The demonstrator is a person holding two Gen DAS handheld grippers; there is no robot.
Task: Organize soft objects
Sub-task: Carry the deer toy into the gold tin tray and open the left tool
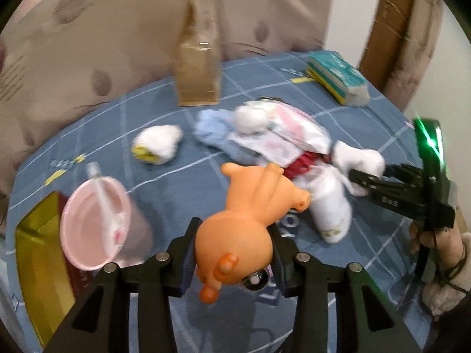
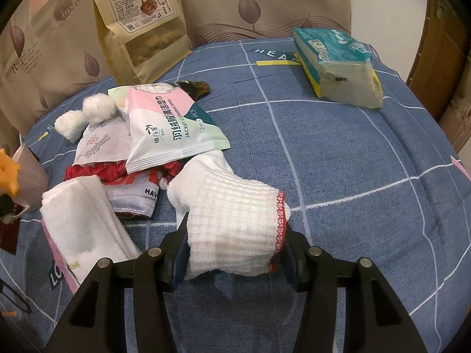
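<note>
An orange rubber pig toy (image 1: 253,206) hangs above the blue checked bedsheet (image 1: 164,176), and my left gripper (image 1: 235,250) is shut on its round body. The same toy peeks in at the left edge of the right wrist view as an orange shape (image 2: 8,173). My right gripper (image 2: 235,253) is shut on a white waffle cloth with a red hem (image 2: 235,220), low over the sheet. In the left wrist view that right gripper (image 1: 362,179) reaches in from the right onto the white cloth (image 1: 359,158). A folded white towel (image 2: 82,220) lies beside it.
A pile holds a wipes pack (image 2: 164,126), a red cloth (image 2: 88,172), a light blue cloth (image 1: 212,126) and fluffy white balls (image 2: 97,107). A brown snack bag (image 2: 141,23) leans at the back, a tissue pack (image 2: 335,58) far right. A pink cup (image 1: 94,223) and yellow box (image 1: 38,250) sit left.
</note>
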